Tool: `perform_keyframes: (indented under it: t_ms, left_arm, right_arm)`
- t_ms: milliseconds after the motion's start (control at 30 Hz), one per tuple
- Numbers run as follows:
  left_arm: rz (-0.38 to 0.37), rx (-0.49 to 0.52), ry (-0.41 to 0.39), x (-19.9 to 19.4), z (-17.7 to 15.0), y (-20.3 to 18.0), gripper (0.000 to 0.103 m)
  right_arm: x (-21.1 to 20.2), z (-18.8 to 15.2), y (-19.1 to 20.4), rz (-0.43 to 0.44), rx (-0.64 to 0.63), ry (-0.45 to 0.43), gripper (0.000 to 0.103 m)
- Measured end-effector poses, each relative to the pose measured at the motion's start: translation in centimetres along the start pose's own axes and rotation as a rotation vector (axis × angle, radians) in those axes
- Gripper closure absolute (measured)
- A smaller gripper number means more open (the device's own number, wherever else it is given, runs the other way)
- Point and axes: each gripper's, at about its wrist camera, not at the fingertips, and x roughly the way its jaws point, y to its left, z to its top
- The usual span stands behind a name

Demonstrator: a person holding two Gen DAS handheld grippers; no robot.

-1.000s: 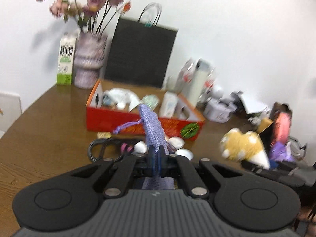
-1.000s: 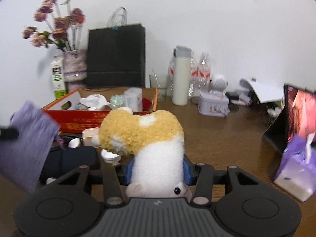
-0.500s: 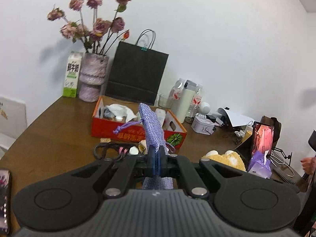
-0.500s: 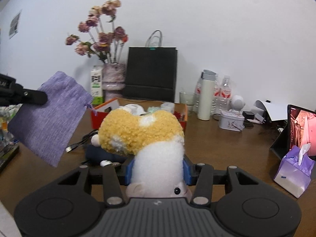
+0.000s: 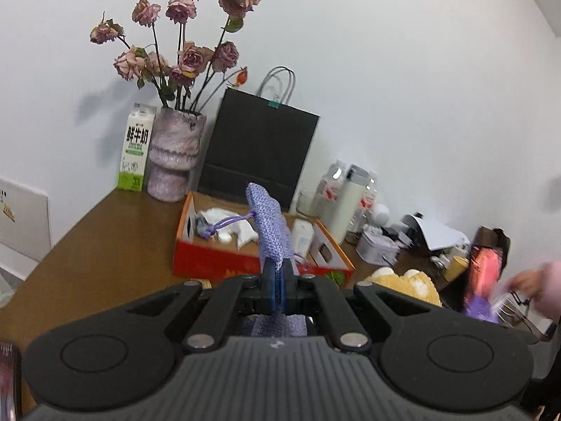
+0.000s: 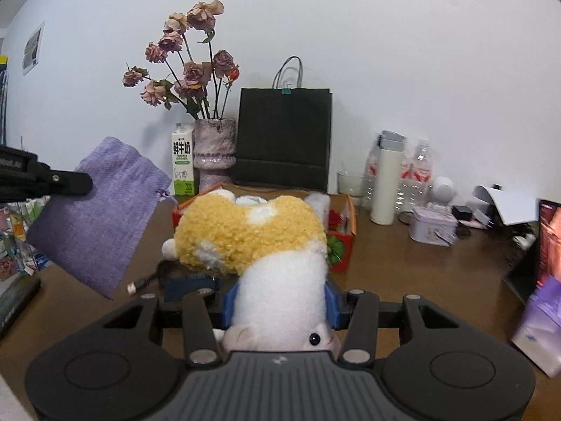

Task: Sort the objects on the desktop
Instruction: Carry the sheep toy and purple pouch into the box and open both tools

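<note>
My left gripper (image 5: 277, 286) is shut on a purple drawstring pouch (image 5: 269, 226) and holds it in the air, edge-on to its camera. The pouch also shows flat at the left of the right wrist view (image 6: 98, 210), held by the left gripper (image 6: 75, 182). My right gripper (image 6: 280, 301) is shut on a yellow and white plush toy (image 6: 259, 245), held above the table. The toy shows low right in the left wrist view (image 5: 406, 286). A red open box (image 5: 217, 259) with white items inside stands on the brown table (image 5: 105, 245) ahead.
A vase of dried roses (image 5: 175, 158), a milk carton (image 5: 135, 151) and a black paper bag (image 5: 259, 154) stand at the back wall. Bottles (image 6: 385, 182), a small tin (image 6: 433, 226), a tablet (image 6: 547, 245) and a tissue pack (image 6: 540, 322) sit on the right. A dark pouch and cable (image 6: 182, 280) lie before the box.
Both grippers have risen and pulled back from the table, each keeping its hold. The box and table now sit lower and farther in both views.
</note>
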Motion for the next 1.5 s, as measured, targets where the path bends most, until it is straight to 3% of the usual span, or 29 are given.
perform_keyframes:
  t_ms: [333,500,567,633,733,800,867,900,967,1033,1067,1167,1267,1300,1367,1500]
  left_arm:
    - [0.003,0.017,0.016,9.5,5.2,1.6,0.100]
    - [0.018,0.033,0.044,16.8,8.5,2.7,0.100]
    - [0.071,0.043,0.038,20.2,8.8,3.4,0.100]
    - [0.077,0.095,0.109,24.5,8.0,4.3,0.100]
    - [0.176,0.141,0.263,30.7,5.5,5.8,0.099]
    - [0.249,0.144,0.313,33.0,4.3,6.6,0.099]
    - [0.246,0.121,0.374,34.3,3.6,7.1,0.095]
    - [0.247,0.111,0.388,34.5,3.4,7.2,0.092]
    - [0.231,0.118,0.390,34.1,3.3,6.8,0.059]
    - [0.216,0.167,0.369,32.8,3.6,5.8,0.045]
    - [0.221,0.184,0.353,32.3,3.9,5.4,0.042]
    - [0.213,0.186,0.325,30.0,4.7,4.7,0.022]
    - [0.210,0.157,0.289,27.6,5.3,4.2,0.019]
    - [0.218,0.156,0.284,26.9,5.3,3.9,0.016]
    - [0.245,0.139,0.250,24.6,4.5,3.4,0.001]
    - [0.226,0.130,0.215,18.7,1.6,2.2,0.000]
  right_arm:
    - [10.8,7.1,0.3,0.054,0.010,-0.014,0.057]
    - [18.3,10.9,-1.3,0.095,0.054,0.050,0.057]
    - [22.5,12.0,-2.2,0.100,0.080,0.117,0.057]
    - [26.3,12.2,-2.6,0.064,0.102,0.178,0.057]
    - [30.2,11.3,-2.5,0.014,0.083,0.246,0.057]
    - [32.8,10.6,-2.4,0.006,0.088,0.309,0.057]
    - [34.9,9.6,-2.2,0.004,0.097,0.370,0.055]
    - [35.8,9.4,-2.1,0.001,0.093,0.395,0.054]
    - [36.7,8.8,-1.7,-0.024,0.080,0.436,0.048]
    - [36.2,8.8,-1.8,-0.021,0.100,0.419,0.040]
    - [35.7,9.1,-1.9,-0.029,0.112,0.412,0.037]
    - [33.7,10.2,-2.6,-0.028,0.135,0.380,0.030]
    - [31.1,11.2,-2.8,-0.042,0.124,0.330,0.018]
    - [30.1,11.2,-2.7,-0.048,0.119,0.318,0.018]
    - [27.8,10.9,-2.7,-0.054,0.108,0.295,0.018]
    - [22.1,8.7,-2.0,-0.045,0.088,0.236,0.017]
